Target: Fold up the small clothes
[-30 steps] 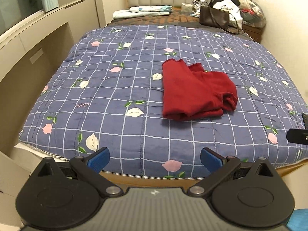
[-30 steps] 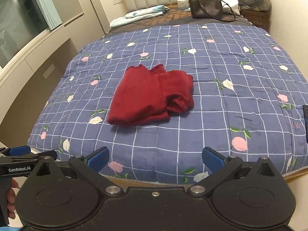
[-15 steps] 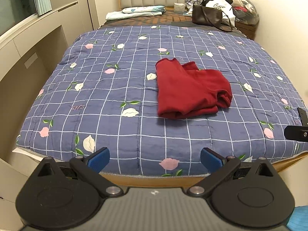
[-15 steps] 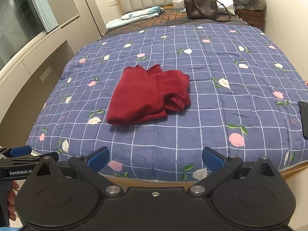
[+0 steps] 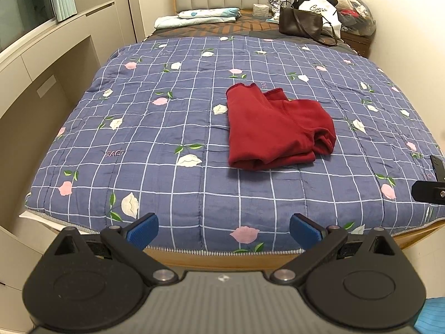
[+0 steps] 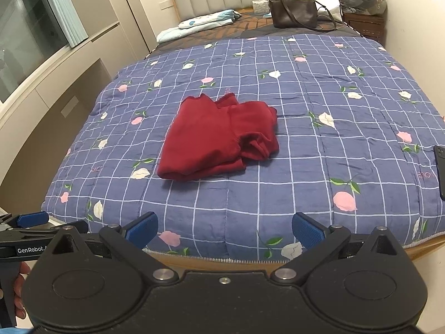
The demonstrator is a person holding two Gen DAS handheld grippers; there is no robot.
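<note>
A dark red garment (image 5: 275,130) (image 6: 219,139) lies folded in a loose rectangle on the blue checked quilt (image 5: 167,128) (image 6: 319,144), with a bunched part at its right side. My left gripper (image 5: 224,229) hangs open over the foot edge of the bed, well short of the garment, nothing between its blue pads. My right gripper (image 6: 225,229) is likewise open and empty at the bed's foot. The left gripper's fingers (image 6: 30,220) show at the lower left of the right wrist view, with a hand (image 6: 19,295) on its handle.
A black phone (image 6: 440,175) lies near the quilt's right edge. At the headboard end sit a brown handbag (image 5: 301,23), a white bag (image 5: 319,9), folded bedding (image 5: 197,18) and a plastic bag of items (image 5: 357,16). Built-in cabinets (image 5: 41,83) line the left wall.
Both grippers have drawn back and up from the bed, so the garment looks smaller and more of the headboard end shows. The garment itself has not moved; both grippers stay open.
</note>
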